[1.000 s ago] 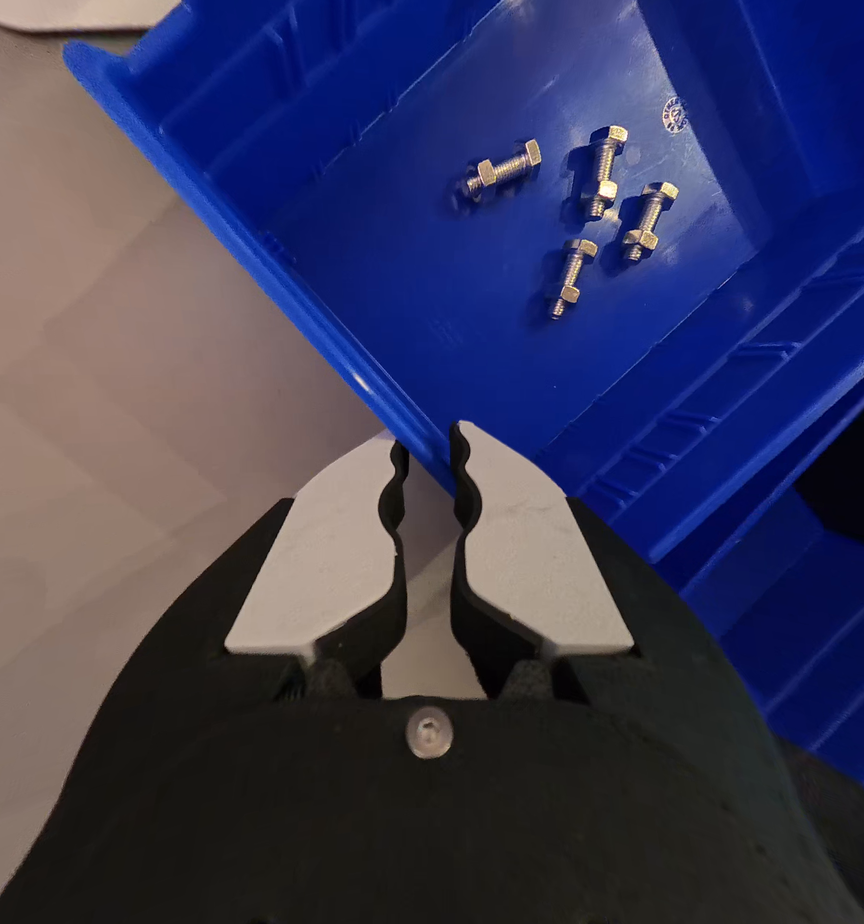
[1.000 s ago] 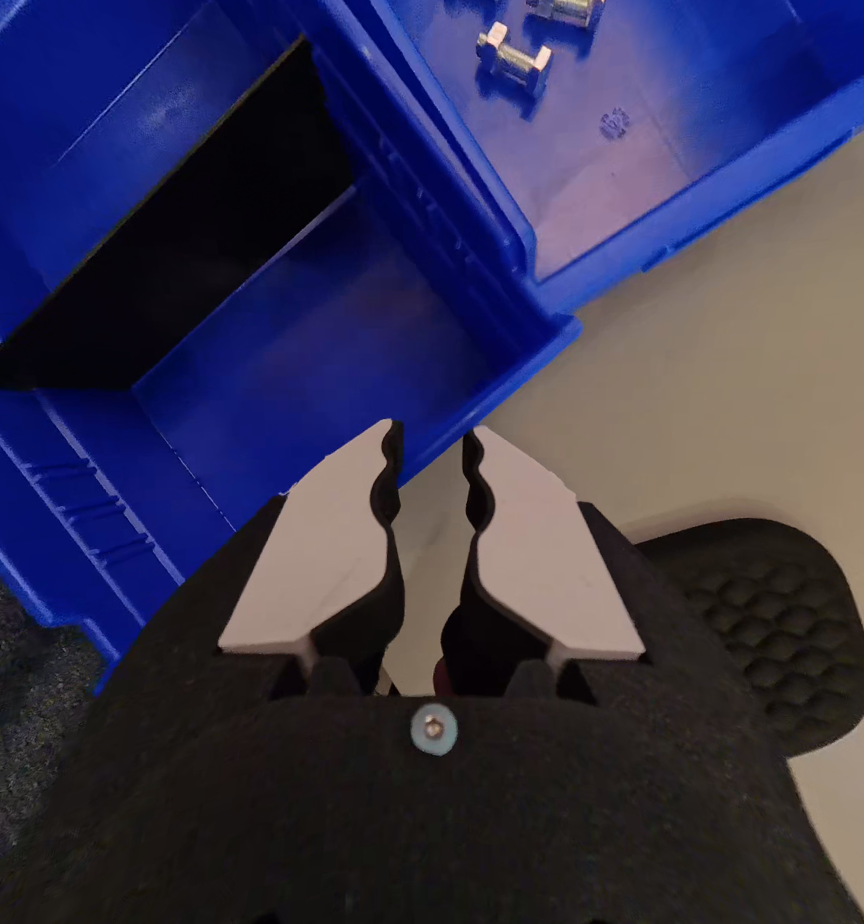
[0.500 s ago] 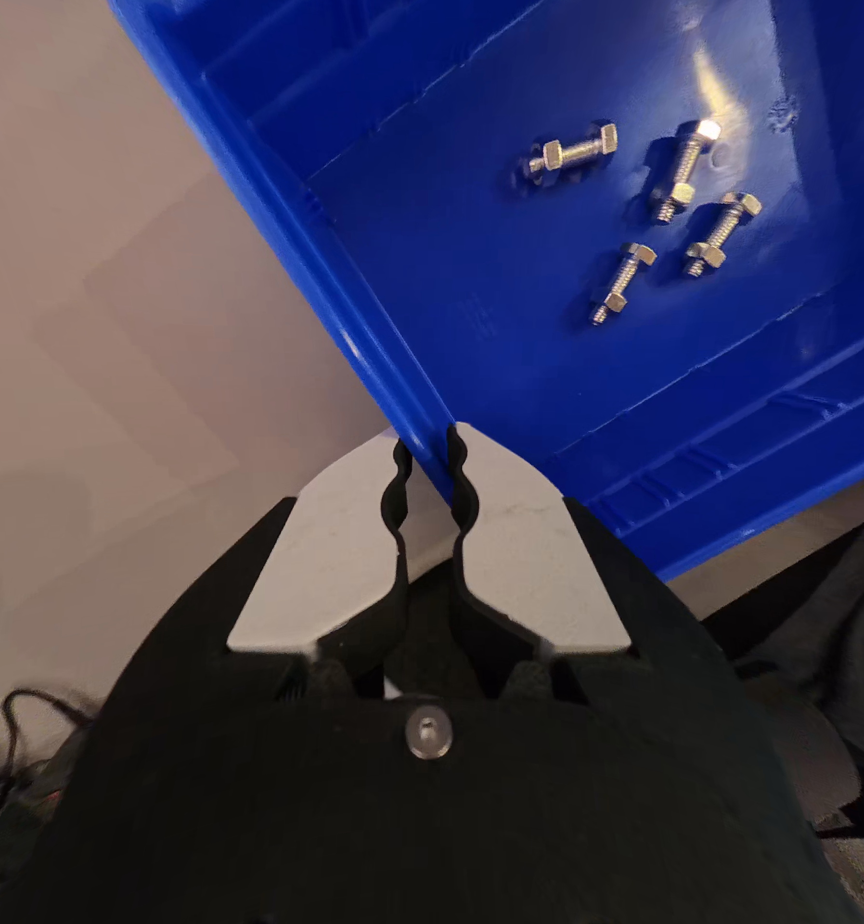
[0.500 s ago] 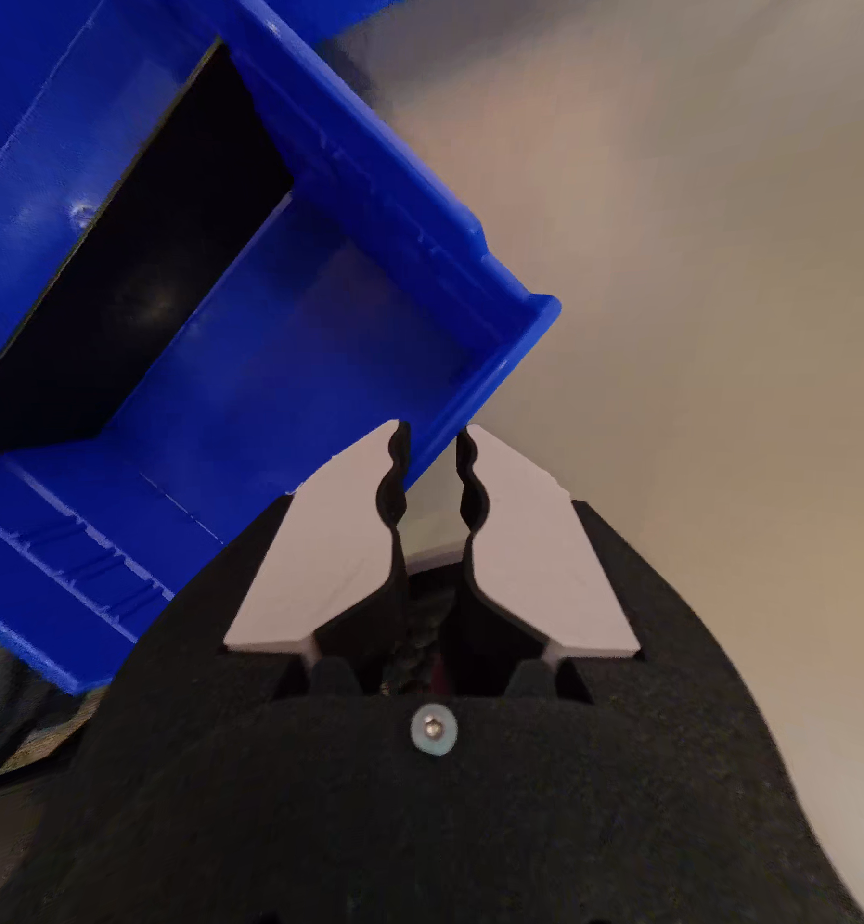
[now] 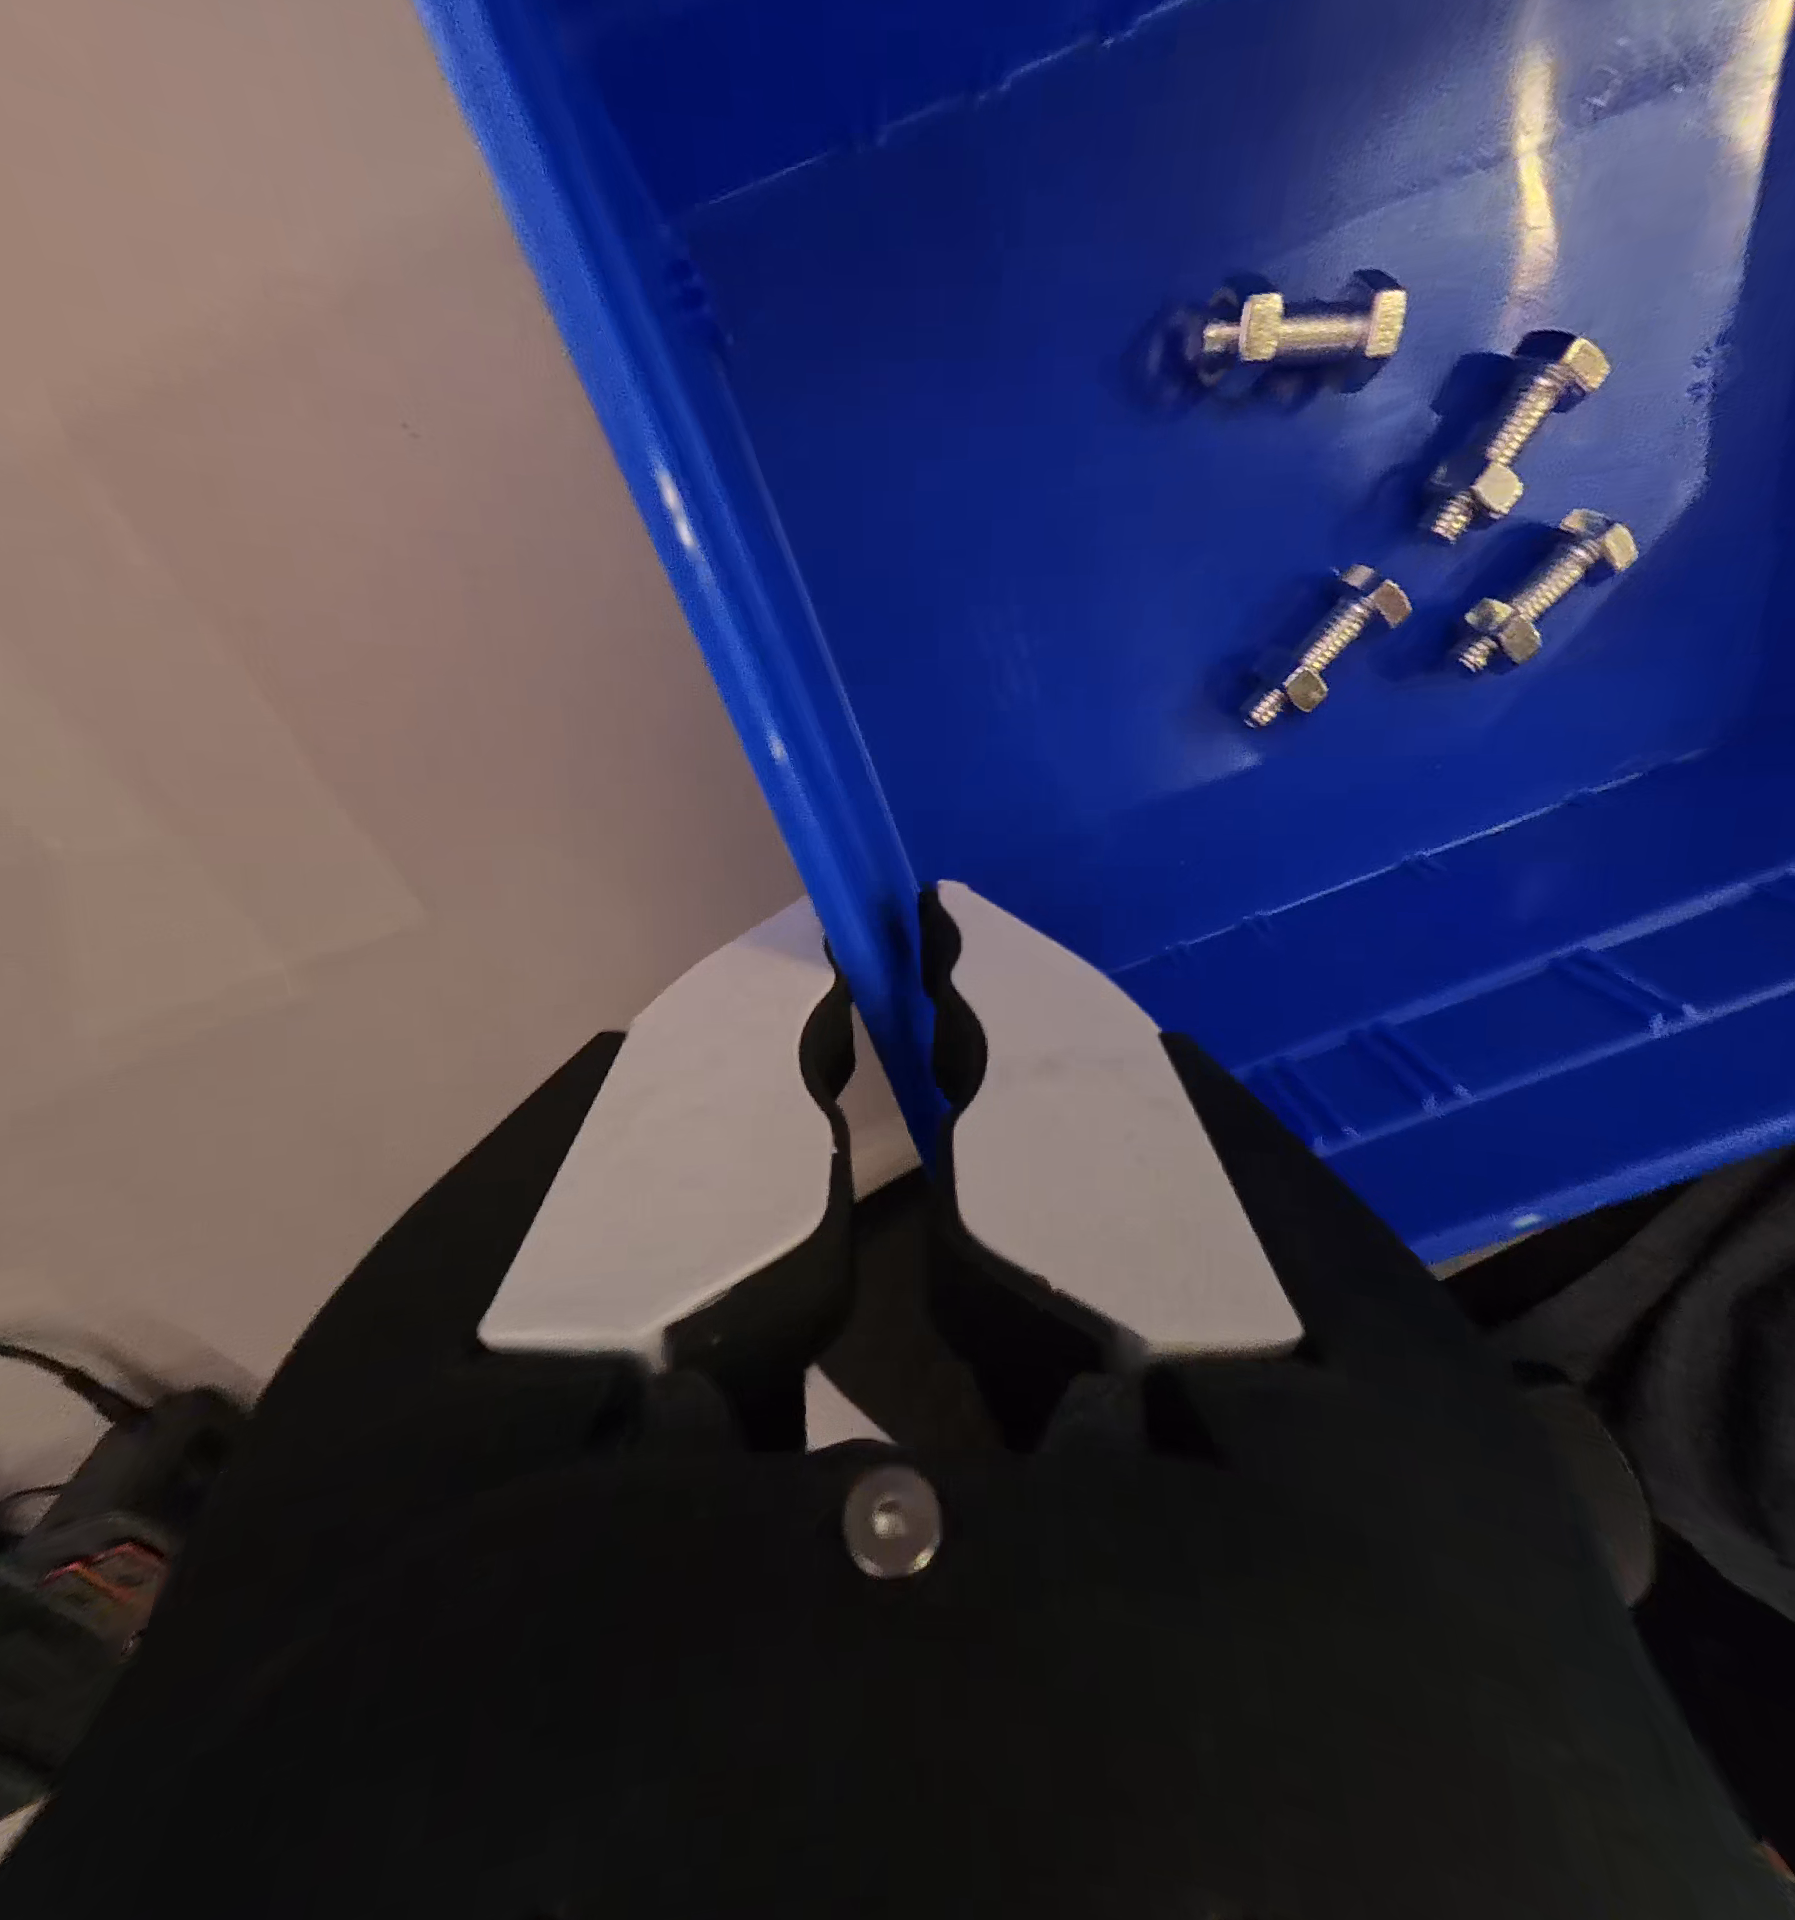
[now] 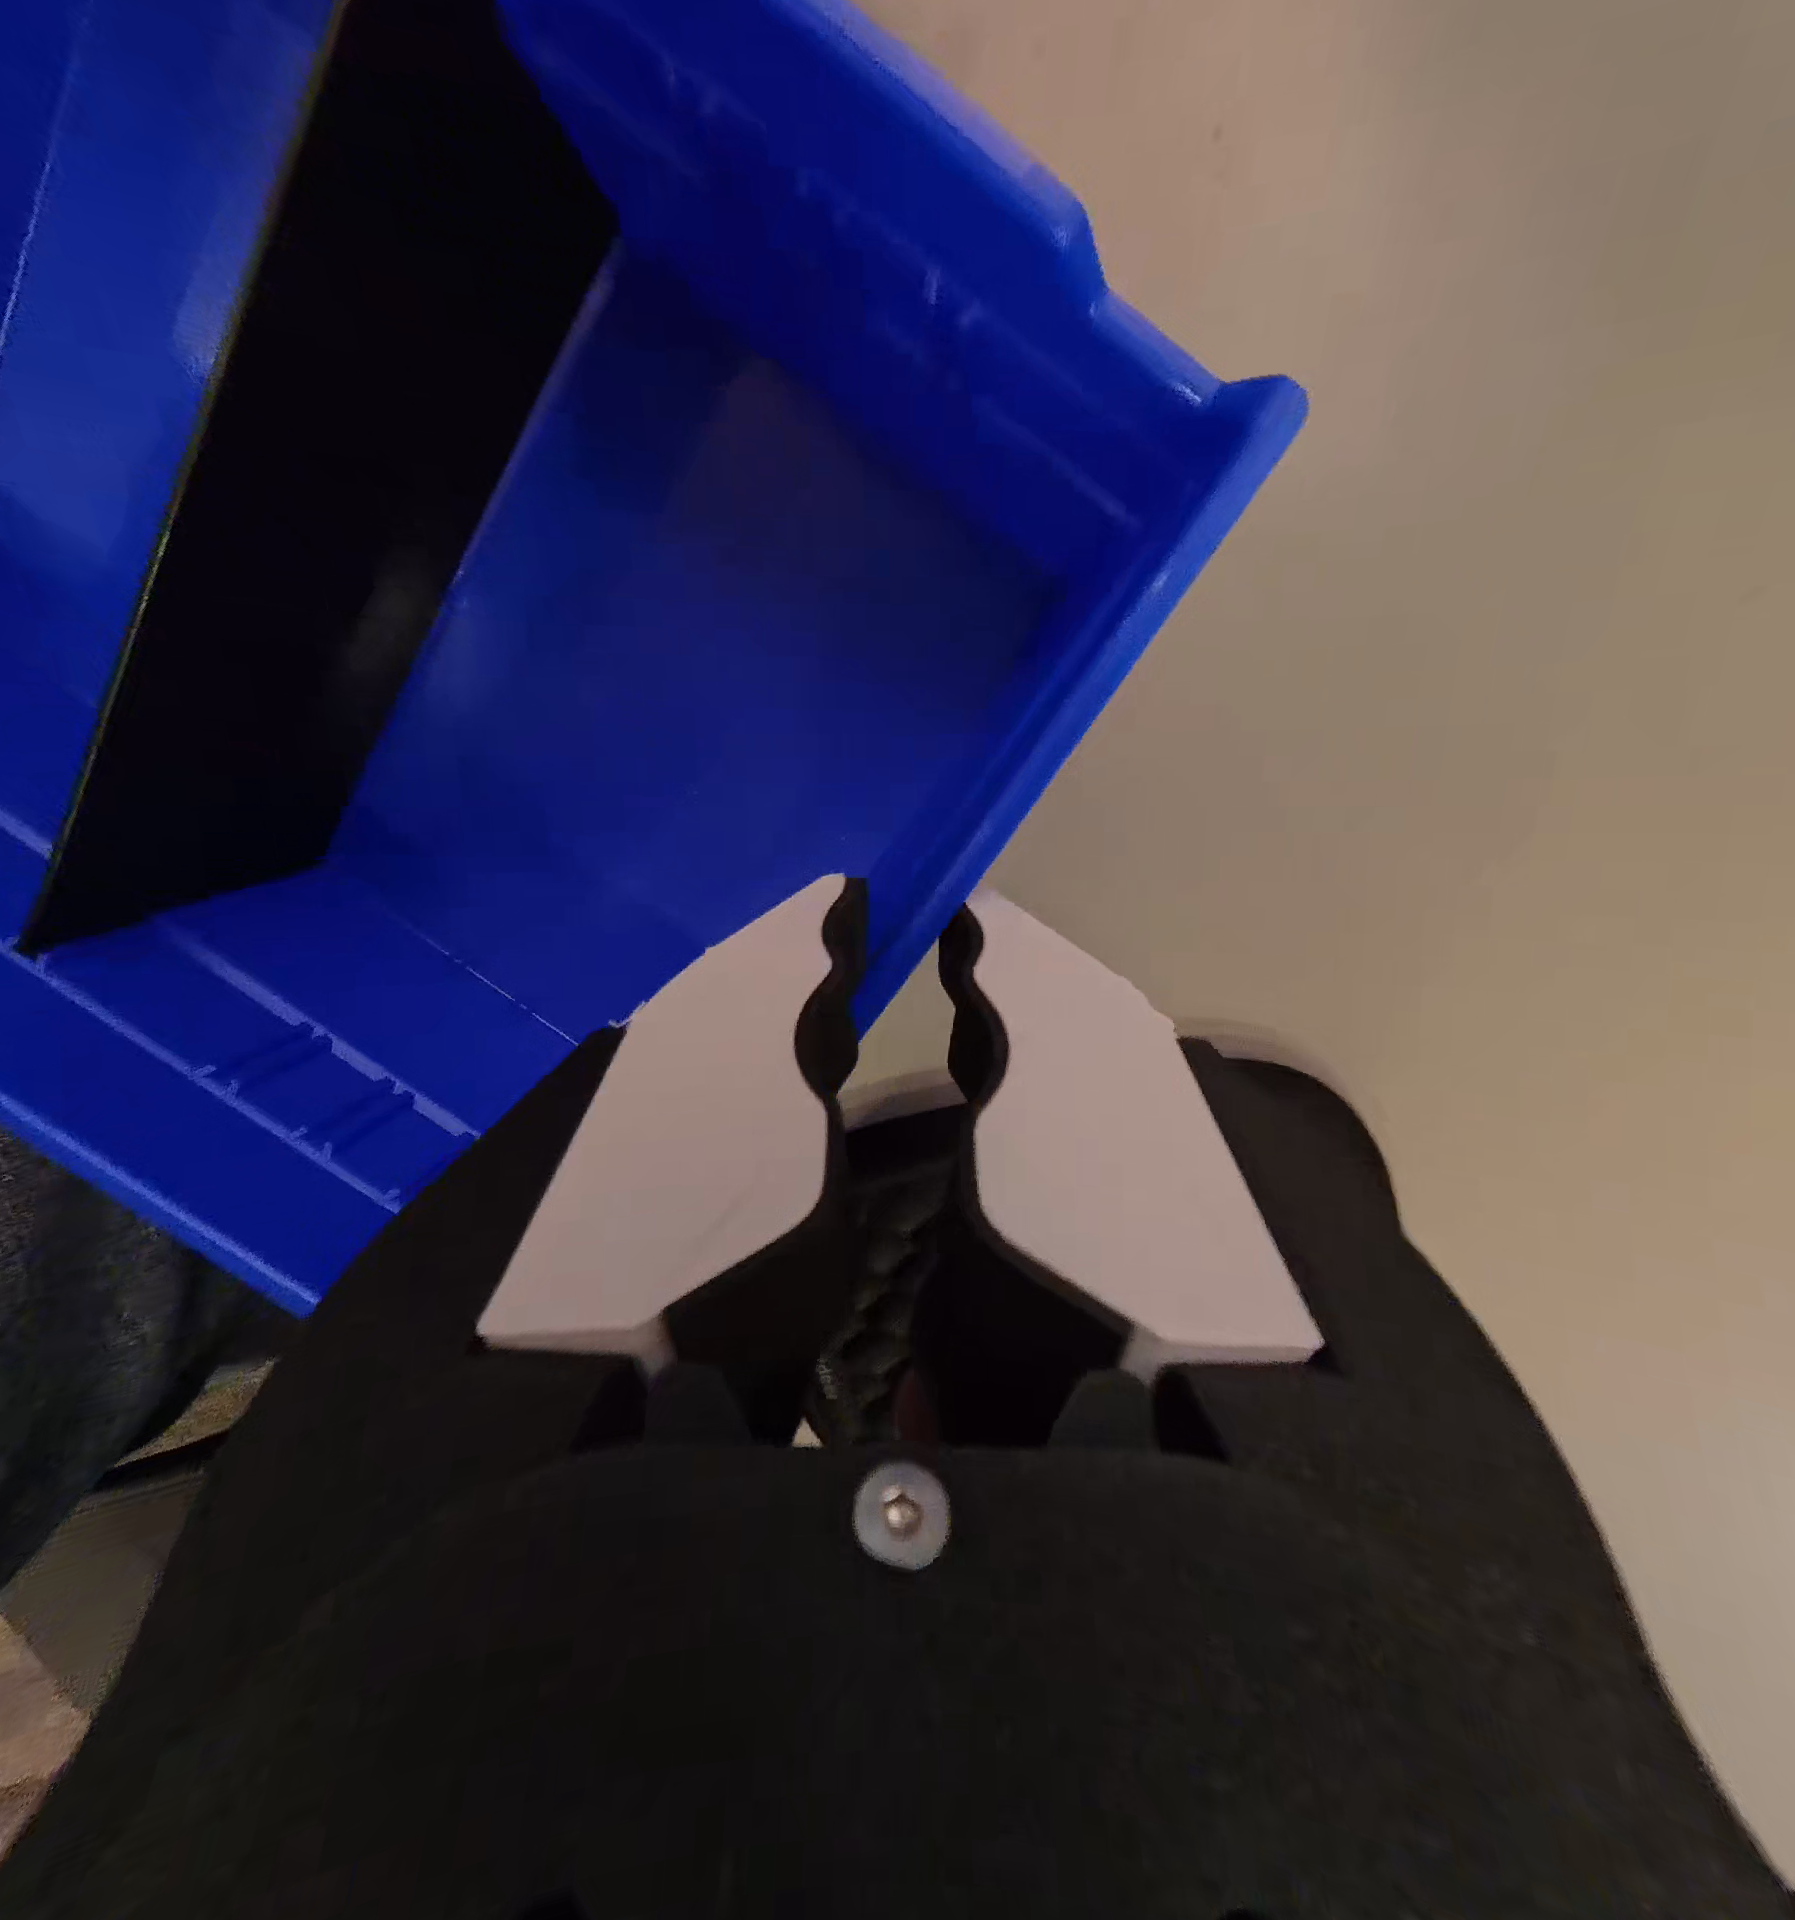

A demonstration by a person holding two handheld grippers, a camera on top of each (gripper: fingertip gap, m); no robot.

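Lift and tilt since second ago: my left gripper (image 5: 888, 914) pinches bolt bin (image 5: 727, 582) rim, bolts (image 5: 1392, 499) ahead-right. My right gripper (image 6: 903, 925) pinches empty bin (image 6: 1132, 644) rim. Bins now apart, above tabletop (image 5: 249, 520).

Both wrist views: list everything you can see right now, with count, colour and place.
Bin with bolts: one, blue, left wrist view, side rim between the left jaws.
Bolts with nuts: four, silver, on that bin's floor, toward its right.
Empty bin: one, blue, right wrist view, rim between the right jaws.
Surface: pale beige, behind and below the bins.
Cable and dark device: lower left, left wrist view.
Dark fabric: lower right, left wrist view.
Left gripper: black and white, shut on the rim.
Right gripper: black and white, shut on the rim.
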